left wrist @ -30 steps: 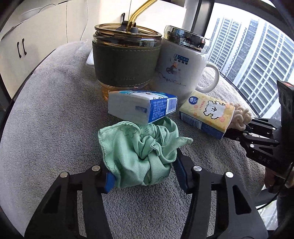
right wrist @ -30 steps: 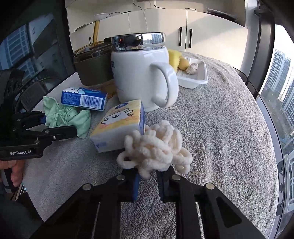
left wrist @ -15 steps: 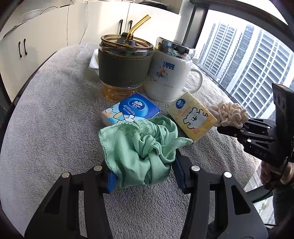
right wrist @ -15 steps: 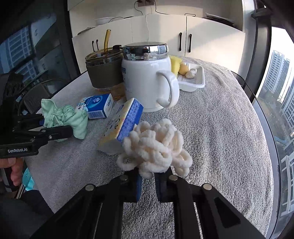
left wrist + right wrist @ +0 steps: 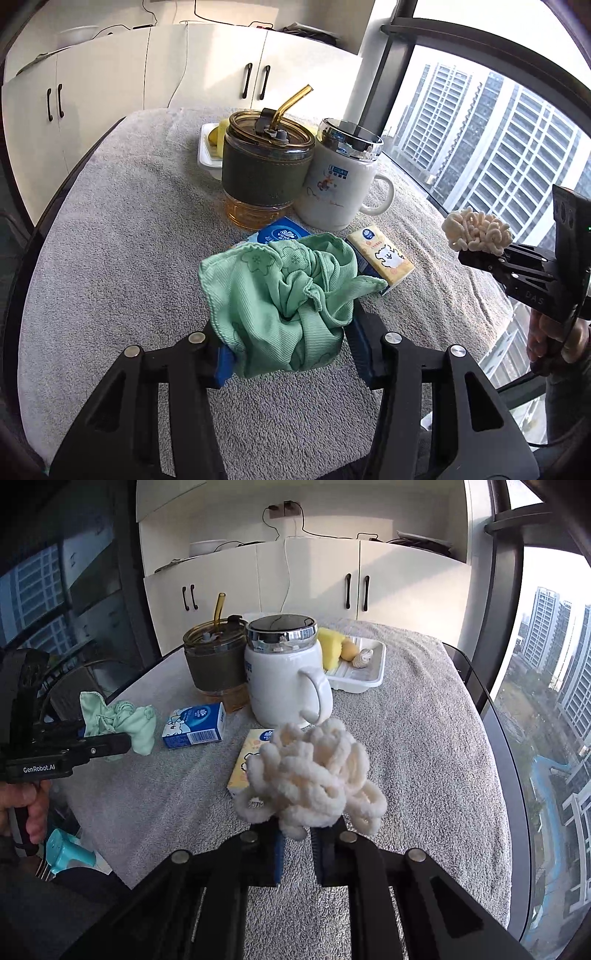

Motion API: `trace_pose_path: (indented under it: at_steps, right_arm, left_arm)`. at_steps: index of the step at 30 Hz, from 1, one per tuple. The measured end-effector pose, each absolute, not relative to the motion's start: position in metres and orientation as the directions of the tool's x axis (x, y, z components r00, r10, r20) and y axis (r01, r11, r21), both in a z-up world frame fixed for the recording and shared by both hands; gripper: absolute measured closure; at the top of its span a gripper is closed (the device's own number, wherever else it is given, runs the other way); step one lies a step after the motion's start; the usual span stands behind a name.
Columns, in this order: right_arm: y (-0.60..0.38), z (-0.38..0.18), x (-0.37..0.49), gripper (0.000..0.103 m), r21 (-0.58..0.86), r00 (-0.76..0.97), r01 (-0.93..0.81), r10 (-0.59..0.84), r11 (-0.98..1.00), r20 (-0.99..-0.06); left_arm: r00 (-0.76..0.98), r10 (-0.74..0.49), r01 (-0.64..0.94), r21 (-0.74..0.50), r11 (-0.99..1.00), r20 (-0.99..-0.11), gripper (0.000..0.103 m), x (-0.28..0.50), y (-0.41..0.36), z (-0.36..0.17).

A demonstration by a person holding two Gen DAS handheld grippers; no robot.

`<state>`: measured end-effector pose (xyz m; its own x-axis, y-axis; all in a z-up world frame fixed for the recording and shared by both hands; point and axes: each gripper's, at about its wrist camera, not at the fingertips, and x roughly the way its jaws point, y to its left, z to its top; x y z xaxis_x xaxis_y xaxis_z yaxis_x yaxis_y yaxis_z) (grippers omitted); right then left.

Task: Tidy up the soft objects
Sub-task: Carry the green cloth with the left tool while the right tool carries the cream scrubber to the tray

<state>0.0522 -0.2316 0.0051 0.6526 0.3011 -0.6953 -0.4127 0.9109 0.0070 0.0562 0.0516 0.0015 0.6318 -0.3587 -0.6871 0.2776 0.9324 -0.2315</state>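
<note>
My left gripper (image 5: 288, 350) is shut on a crumpled green cloth (image 5: 284, 295) and holds it above the grey towel-covered table (image 5: 122, 240). The cloth also shows in the right wrist view (image 5: 122, 720), at the left. My right gripper (image 5: 297, 843) is shut on a cream fluffy looped scrunchie (image 5: 310, 779), lifted above the table. That scrunchie also shows at the right of the left wrist view (image 5: 476, 232). A blue tissue pack (image 5: 194, 725) and a yellow tissue pack (image 5: 380, 258) lie on the table below.
A glass tumbler with a green sleeve and straw (image 5: 267, 173) and a white lidded mug (image 5: 341, 184) stand mid-table. A white tray (image 5: 364, 674) with a yellow sponge and small items sits behind them. White cabinets stand beyond; windows lie to the right.
Both grippers have risen and drawn back from the table, each carrying its soft object. The tumbler, mug and tissue packs now sit lower and farther in both views.
</note>
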Motion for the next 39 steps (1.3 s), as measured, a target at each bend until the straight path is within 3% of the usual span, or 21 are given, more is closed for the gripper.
trace_pose_path:
  at_steps: [12,23,32,39]
  right_arm:
    - [-0.257,0.052,0.081,0.090,-0.072,0.720,-0.395,0.260,0.916,-0.643]
    - [-0.272,0.104,0.170,0.090,-0.171,0.750,-0.413,0.228,0.894,-0.620]
    - [-0.252,0.120,0.266,0.090,-0.198,0.714,-0.472,0.240,0.859,-0.658]
    - [-0.223,0.089,0.334,0.090,-0.165,0.636,-0.536,0.267,0.828,-0.724]
  left_arm:
    - [0.713,-0.275,0.249,-0.134,0.959,-0.645,0.055,0.089,0.097,0.054]
    - [0.727,-0.256,0.311,-0.026,0.950,-0.637,0.055,0.202,0.111,0.106]
    - [0.684,-0.301,0.384,-0.022,0.923,-0.664,0.055,0.293,0.092,0.114]
    - [0.564,-0.374,0.549,-0.005,0.836,-0.736,0.055,0.333,0.043,0.086]
